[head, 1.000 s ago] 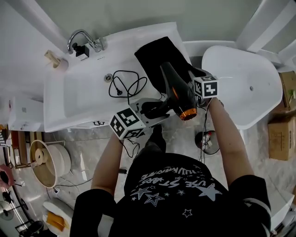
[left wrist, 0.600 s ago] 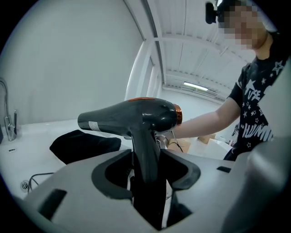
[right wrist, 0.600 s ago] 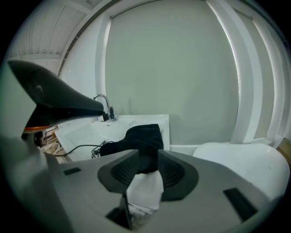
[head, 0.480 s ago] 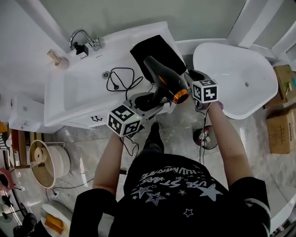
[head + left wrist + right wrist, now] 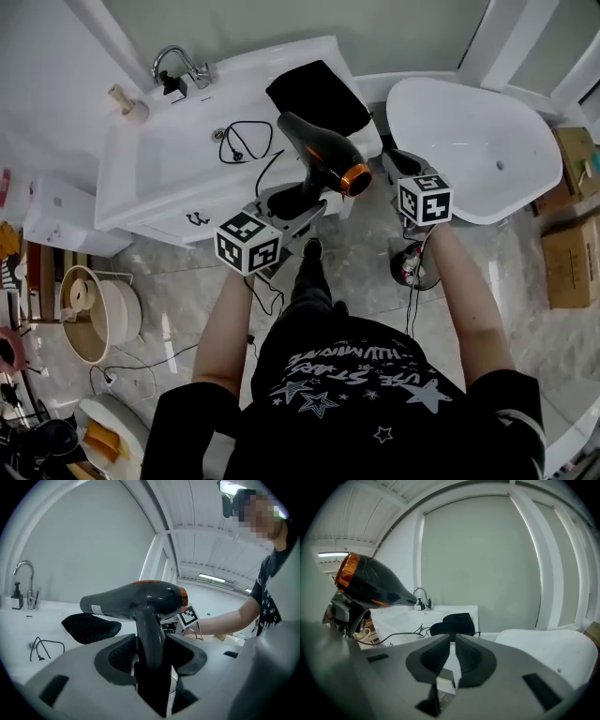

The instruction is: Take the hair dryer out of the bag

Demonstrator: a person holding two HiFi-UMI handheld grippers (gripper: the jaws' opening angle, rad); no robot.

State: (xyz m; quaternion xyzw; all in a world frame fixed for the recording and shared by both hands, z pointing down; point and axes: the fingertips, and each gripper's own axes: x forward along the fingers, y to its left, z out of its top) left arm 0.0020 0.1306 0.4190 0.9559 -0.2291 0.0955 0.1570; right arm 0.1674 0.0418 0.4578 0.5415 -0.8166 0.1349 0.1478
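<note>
The hair dryer (image 5: 319, 155) is clear of the bag (image 5: 317, 94), held in the air on the bag's near side over the front edge of the white table (image 5: 159, 183). The left gripper (image 5: 298, 200) has its jaws pinching the dryer's handle. The barrel's long axis runs slantwise, the nozzle pointing back past the bag's left corner and the orange-ringed rear end away from the bag toward the person. The right gripper (image 5: 394, 161) hangs to the near right of the bag, just beside that orange end but apart from it. Its jaws have just been closing, with nothing between them and only a narrow slit left. The left hand alone carries the dryer. The cord (image 5: 246, 141) lies looped left of the bag and appears to run to the handle, so it may drag as the dryer goes. Open room lies nearer the person than the bag; the bathtub (image 5: 469, 141) bounds the bag's right.
</note>
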